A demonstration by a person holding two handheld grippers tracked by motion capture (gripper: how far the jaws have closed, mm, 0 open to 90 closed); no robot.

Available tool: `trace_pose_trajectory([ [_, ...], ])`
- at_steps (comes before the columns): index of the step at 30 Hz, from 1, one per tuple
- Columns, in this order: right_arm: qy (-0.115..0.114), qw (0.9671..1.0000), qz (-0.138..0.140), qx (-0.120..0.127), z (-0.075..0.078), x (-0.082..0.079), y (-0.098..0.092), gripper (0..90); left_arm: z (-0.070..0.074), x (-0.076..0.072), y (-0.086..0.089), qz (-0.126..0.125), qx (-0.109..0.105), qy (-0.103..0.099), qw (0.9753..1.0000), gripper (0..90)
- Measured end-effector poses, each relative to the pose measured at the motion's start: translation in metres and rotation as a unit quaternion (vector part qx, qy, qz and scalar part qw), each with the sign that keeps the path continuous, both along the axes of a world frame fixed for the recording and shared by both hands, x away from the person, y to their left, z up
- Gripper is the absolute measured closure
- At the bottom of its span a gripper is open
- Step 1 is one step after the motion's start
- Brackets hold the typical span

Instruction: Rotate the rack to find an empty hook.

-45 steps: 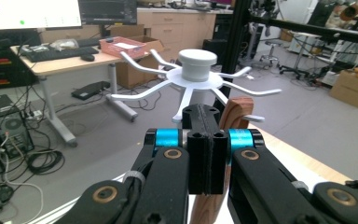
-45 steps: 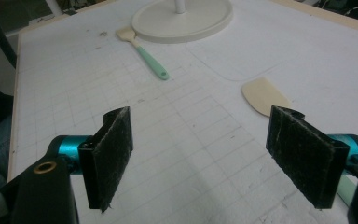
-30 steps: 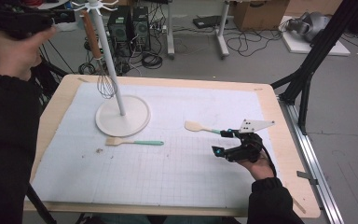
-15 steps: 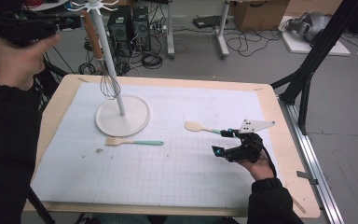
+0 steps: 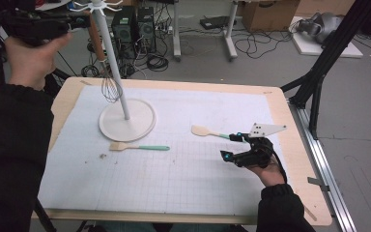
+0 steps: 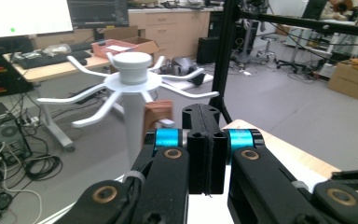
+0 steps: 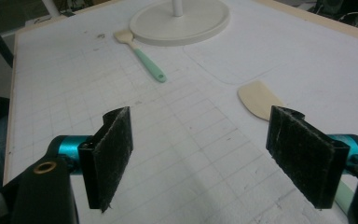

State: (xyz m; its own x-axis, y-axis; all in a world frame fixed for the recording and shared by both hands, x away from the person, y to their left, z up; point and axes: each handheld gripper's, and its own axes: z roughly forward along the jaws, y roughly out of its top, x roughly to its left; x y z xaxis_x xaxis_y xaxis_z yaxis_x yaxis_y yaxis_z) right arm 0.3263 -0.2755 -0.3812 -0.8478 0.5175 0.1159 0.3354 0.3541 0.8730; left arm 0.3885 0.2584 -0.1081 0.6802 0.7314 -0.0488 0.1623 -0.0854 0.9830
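Two grippers, very different poses. I have the left gripper [image 5: 77, 21] raised high beside the top of the white rack [image 5: 111, 58], its jaws pressed together on nothing, the whisk [image 5: 110, 87] hanging from a rack arm just beyond them. I rest the right gripper [image 5: 234, 146] low on the mat, well right of the rack's base, jaws spread wide and empty around the wooden spatula [image 5: 204, 131].

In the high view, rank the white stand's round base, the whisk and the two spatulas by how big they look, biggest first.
1. Round base.
2. Green-handled spatula.
3. Unsure: the whisk hangs nearer the camera, and the other spatula is partly covered by the right gripper.
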Motion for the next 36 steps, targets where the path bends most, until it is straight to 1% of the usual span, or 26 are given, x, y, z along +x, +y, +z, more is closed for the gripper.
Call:
trace_pose_trajectory([
  [7,-0.002,1.0,0.001,0.001,0.001,0.0,0.0,21.7,-0.001,0.003,0.003,0.009,-0.004,0.0,1.0,89.5],
  [13,-0.001,1.0,0.0,0.002,0.001,-0.001,0.0,21.7,-0.001,0.005,0.005,0.019,0.0,0.003,0.9998,89.5],
  [15,-0.001,1.0,0.0,0.003,0.001,0.0,0.0,21.7,-0.001,0.006,0.006,0.018,-0.003,0.002,0.9998,89.5],
  [18,-0.002,1.0,0.001,0.004,0.001,0.0,0.0,21.7,-0.001,0.007,0.007,0.022,-0.001,0.001,0.9998,89.5],
  [23,-0.003,1.0,0.0,0.003,0.001,0.0,-0.001,21.7,-0.002,0.009,0.011,0.023,-0.002,0.005,0.9997,89.5],
  [26,-0.002,1.0,0.0,0.004,0.001,0.0,-0.001,21.7,-0.002,0.009,0.013,0.027,0.001,0.005,0.9996,89.5],
  [28,-0.001,1.0,0.0,0.004,0.001,0.0,-0.001,21.7,-0.002,0.009,0.015,0.026,-0.002,0.006,0.9996,89.5],
  [33,-0.001,1.0,0.001,0.005,0.001,0.0,-0.001,21.7,-0.001,0.006,0.016,0.026,0.004,0.002,0.9997,88.8],
  [36,-0.003,1.0,-0.001,0.005,0.001,0.0,-0.001,21.7,-0.002,0.004,0.016,0.024,0.003,0.002,0.9997,86.9],
])
